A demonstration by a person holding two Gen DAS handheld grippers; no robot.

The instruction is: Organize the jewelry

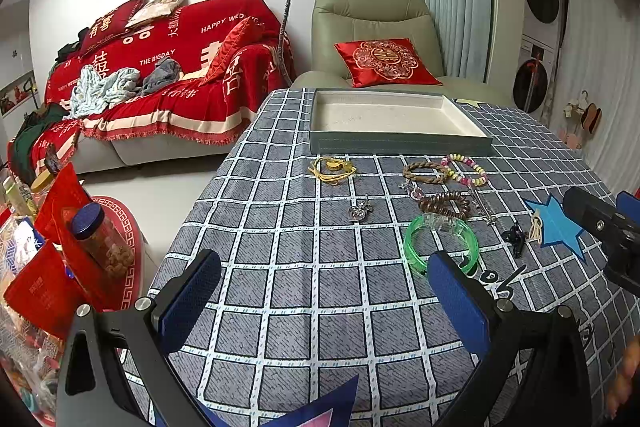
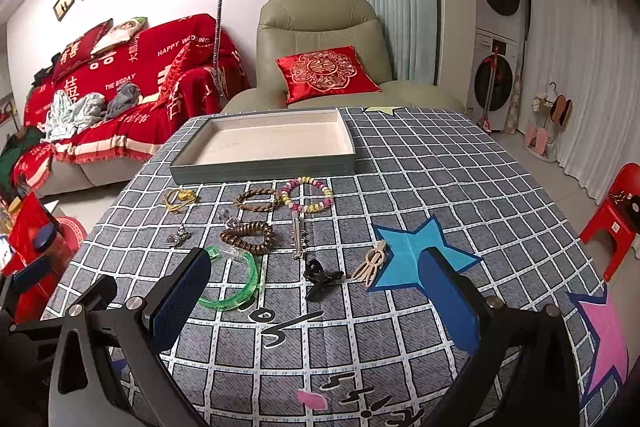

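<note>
Nothing is sorted yet, so this looks like the opening step. Low in each frame, the left gripper (image 1: 324, 301) and right gripper (image 2: 316, 297) both have their fingers spread wide and hold nothing. Just past them, mid-frame, the jewelry lies loose on the worktop (image 2: 440, 187): a green bangle (image 2: 236, 283), a black claw clip (image 2: 320, 277), a brown bead bracelet (image 2: 248, 235). Farther up, the tray (image 2: 260, 171) stands empty. The next move likely calls for closing on a near piece.
</note>
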